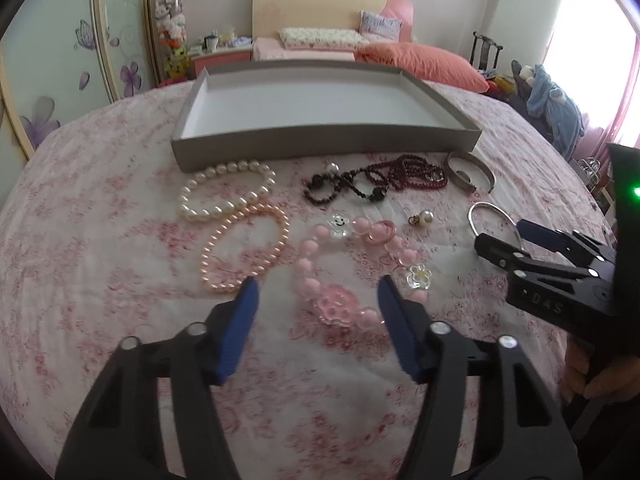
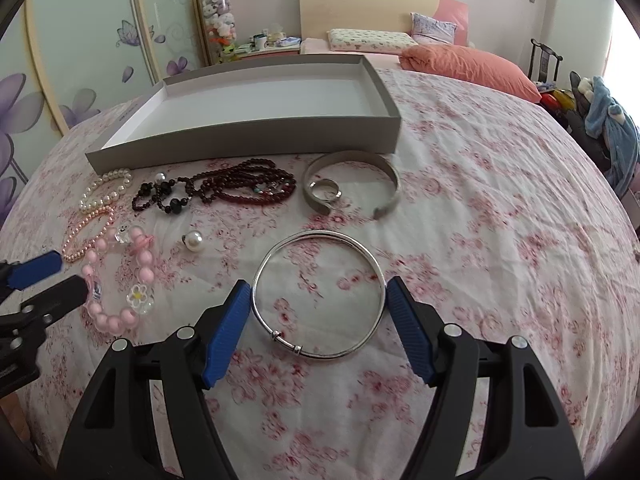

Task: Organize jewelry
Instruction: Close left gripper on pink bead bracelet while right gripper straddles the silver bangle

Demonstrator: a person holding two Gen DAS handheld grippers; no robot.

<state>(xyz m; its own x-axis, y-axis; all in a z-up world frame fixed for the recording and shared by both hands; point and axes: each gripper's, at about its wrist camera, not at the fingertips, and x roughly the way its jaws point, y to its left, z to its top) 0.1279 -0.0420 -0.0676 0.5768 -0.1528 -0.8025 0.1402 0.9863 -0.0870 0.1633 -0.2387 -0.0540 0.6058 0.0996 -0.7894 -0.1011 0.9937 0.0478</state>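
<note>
Jewelry lies on a pink floral bedspread in front of an empty grey tray (image 1: 320,148) (image 2: 248,142). My left gripper (image 1: 318,294) is open, its fingers on either side of a pink bead bracelet with flower charms (image 1: 340,268) (image 2: 120,280). My right gripper (image 2: 318,294) is open, its fingers on either side of a thin silver bangle (image 2: 320,292) (image 1: 492,216). Also there: a white pearl bracelet (image 1: 224,192), a pink pearl bracelet (image 1: 244,252), dark red bead strands (image 2: 224,192), a wide silver cuff (image 2: 352,184), a ring (image 2: 326,190) and a pearl pendant (image 2: 194,242).
The bed's pillows (image 2: 464,64) and headboard (image 2: 360,0) lie behind the tray. A wardrobe with flower decals (image 2: 80,60) stands at the left. A chair with clothes (image 2: 608,120) is at the right edge.
</note>
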